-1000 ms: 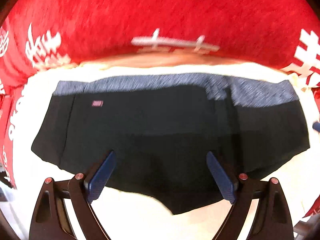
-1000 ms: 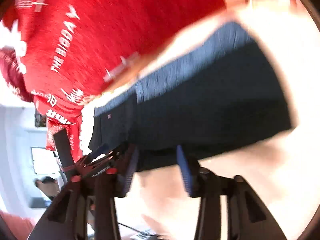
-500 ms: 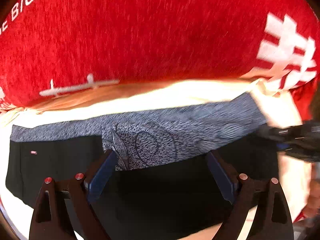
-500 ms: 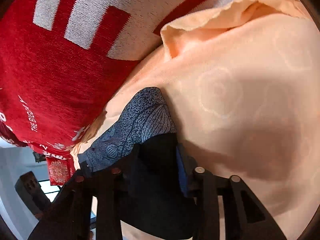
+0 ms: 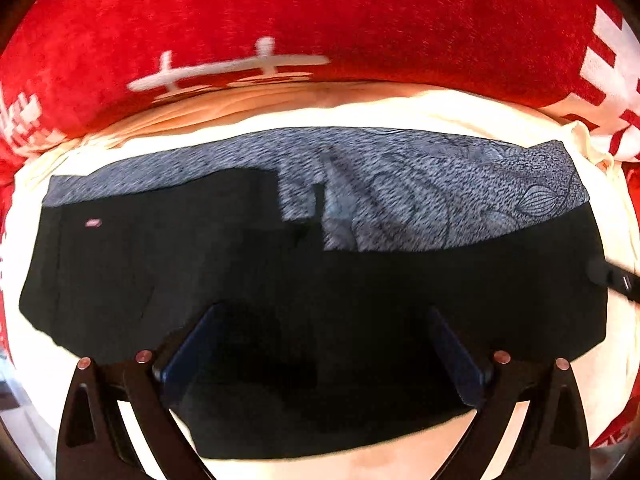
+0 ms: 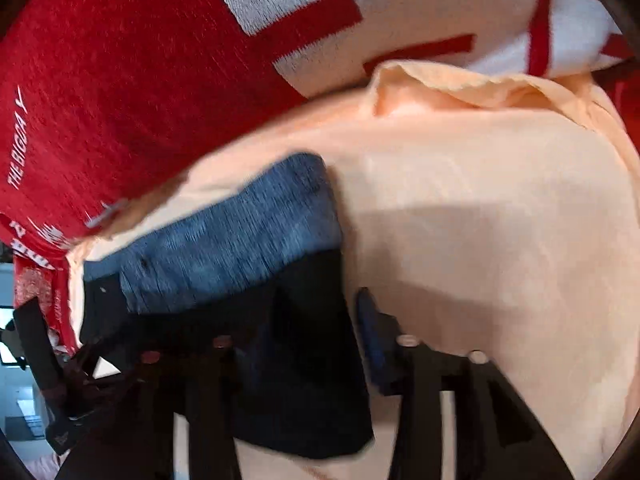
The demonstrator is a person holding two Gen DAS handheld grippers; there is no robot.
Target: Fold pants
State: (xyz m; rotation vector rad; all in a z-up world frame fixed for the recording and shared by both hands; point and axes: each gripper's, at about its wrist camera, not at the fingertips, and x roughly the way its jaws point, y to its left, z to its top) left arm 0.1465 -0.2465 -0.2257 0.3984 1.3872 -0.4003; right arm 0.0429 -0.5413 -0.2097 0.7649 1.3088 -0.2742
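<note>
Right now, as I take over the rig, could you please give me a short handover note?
Left tongs: open, over the near hem of the pants, gripping nothing.
Right tongs: open, astride the pants' right edge; the view is blurred, so contact is unclear.
Pants: spread flat on the cream sheet, grey patterned waistband toward the red blanket. A wide grey panel shows on the right half, possibly a first fold.
Left: the remaining folds and smoothing.

Black pants (image 5: 248, 280) with grey patterned waistband, lying flat, partly folded, on cream cloth
</note>
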